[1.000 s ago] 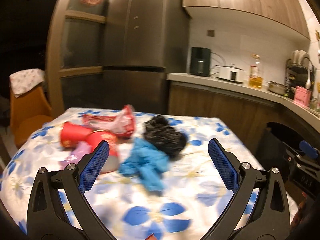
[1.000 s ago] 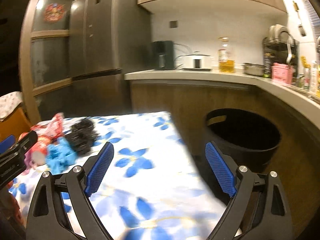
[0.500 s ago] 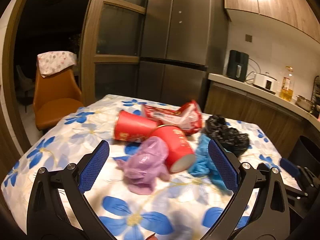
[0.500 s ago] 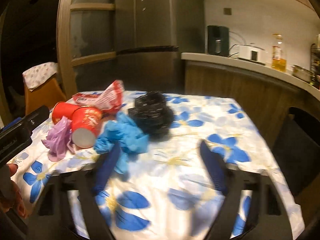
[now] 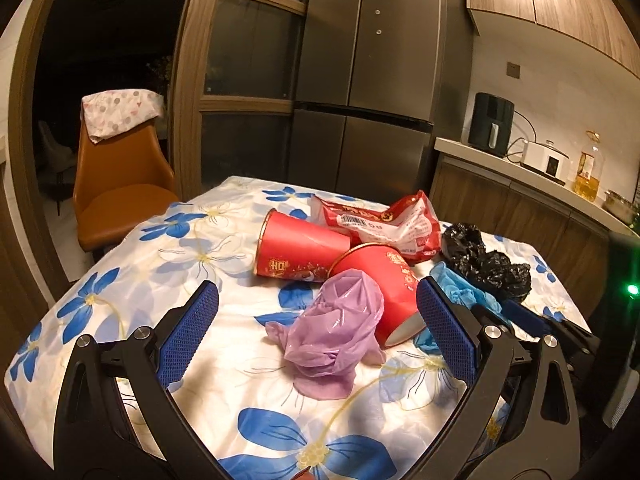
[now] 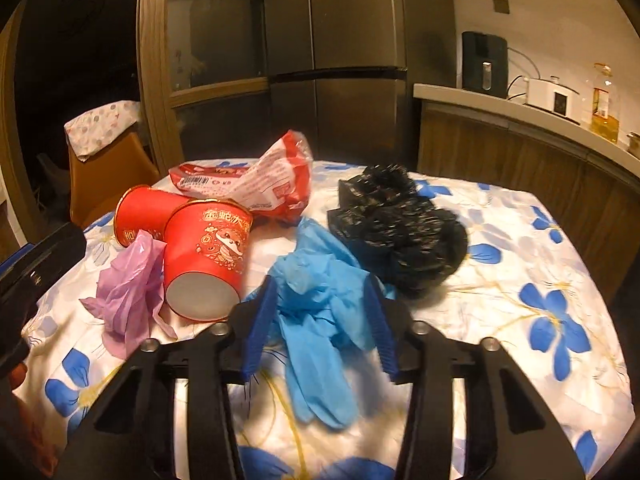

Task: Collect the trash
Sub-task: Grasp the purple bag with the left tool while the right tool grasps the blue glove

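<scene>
Though slightly blurred: crumpled blue glove (image 6: 320,312) between closing right gripper (image 6: 320,324) jaws

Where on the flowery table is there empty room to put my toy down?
The tablecloth is bare on the counter side, beyond the black bag. It is also bare on the orange chair's side, beside the red cups. The middle is crowded: cups, red wrapper, purple bag and blue gloves all bunch together.

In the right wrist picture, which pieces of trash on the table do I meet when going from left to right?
Crumpled purple plastic bag → near red paper cup lying on its side → blue rubber glove → crumpled black plastic bag.
</scene>
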Demonstrator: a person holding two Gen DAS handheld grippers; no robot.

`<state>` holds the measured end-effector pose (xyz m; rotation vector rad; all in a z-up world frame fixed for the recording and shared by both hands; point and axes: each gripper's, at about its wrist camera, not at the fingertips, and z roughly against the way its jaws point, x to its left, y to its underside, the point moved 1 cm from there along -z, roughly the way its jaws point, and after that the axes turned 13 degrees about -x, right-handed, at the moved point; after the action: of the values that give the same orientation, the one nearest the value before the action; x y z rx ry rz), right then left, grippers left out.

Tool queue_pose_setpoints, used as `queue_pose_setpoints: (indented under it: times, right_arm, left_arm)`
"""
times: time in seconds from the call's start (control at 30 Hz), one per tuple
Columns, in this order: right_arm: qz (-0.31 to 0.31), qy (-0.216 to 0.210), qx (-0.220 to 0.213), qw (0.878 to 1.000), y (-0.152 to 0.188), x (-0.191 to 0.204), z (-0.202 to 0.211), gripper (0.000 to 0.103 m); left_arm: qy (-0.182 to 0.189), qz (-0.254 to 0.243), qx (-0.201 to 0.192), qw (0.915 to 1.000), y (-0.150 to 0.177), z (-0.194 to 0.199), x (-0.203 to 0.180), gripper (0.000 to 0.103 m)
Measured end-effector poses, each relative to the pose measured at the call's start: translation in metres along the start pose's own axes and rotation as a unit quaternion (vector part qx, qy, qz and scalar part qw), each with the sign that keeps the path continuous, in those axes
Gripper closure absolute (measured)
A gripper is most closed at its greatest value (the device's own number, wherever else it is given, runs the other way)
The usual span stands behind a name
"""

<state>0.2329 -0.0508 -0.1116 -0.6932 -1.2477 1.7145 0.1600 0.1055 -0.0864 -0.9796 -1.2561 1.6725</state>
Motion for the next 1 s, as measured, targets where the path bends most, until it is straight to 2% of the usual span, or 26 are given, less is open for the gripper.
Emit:
queue_pose_setpoints:
  times: [0.03, 0.07, 0.17, 0.3, 0.47, 0.7, 0.8, 0.87, 0.93, 1.0]
  right_arm:
    - [-0.001, -0.004, 0.002, 1.000, 0.000, 0.001, -0.001, 0.078]
    - [-0.001, -0.008, 0.002, 1.000, -0.001, 0.001, -0.001, 0.089]
    - [0.000, -0.015, -0.013, 1.000, -0.003, 0.001, 0.007, 0.101]
    - [-0.014, -0.018, -0.032, 0.999, -0.007, -0.004, 0.024, 0.102]
    - [-0.025, -0.022, -0.048, 0.998, -0.014, -0.007, 0.044, 0.102]
    - [-0.028, -0.022, -0.063, 0.997, -0.022, -0.010, 0.063, 0.102]
    - [-0.027, -0.019, -0.068, 0.997, -0.024, -0.012, 0.070, 0.102]
    - [-0.027, -0.018, -0.069, 0.997, -0.024, -0.013, 0.073, 0.102]
    - [-0.025, -0.017, -0.069, 0.997, -0.023, -0.015, 0.076, 0.102]
    - [-0.024, -0.017, -0.069, 0.997, -0.022, -0.016, 0.080, 0.102]
  left_arm:
    - [0.001, 0.000, 0.003, 1.0000, 0.001, -0.001, 0.000, 0.005]
    - [0.001, 0.000, 0.006, 1.0000, 0.001, -0.002, 0.000, 0.005]
    - [0.000, 0.000, 0.011, 0.9999, 0.003, -0.006, -0.001, 0.005]
    - [0.003, -0.005, 0.031, 0.9995, 0.007, -0.015, -0.003, 0.007]
    - [-0.002, -0.004, 0.050, 0.9987, 0.011, -0.021, -0.002, 0.027]
    - [0.016, 0.004, 0.090, 0.9958, 0.021, -0.035, -0.002, 0.044]
    - [0.030, 0.009, 0.109, 0.9935, 0.025, -0.040, -0.003, 0.062]
    - [0.036, 0.012, 0.120, 0.9920, 0.028, -0.042, -0.003, 0.079]
    - [0.042, 0.026, 0.129, 0.9904, 0.030, -0.042, 0.000, 0.089]
    - [0.049, 0.040, 0.131, 0.9894, 0.031, -0.039, 0.003, 0.095]
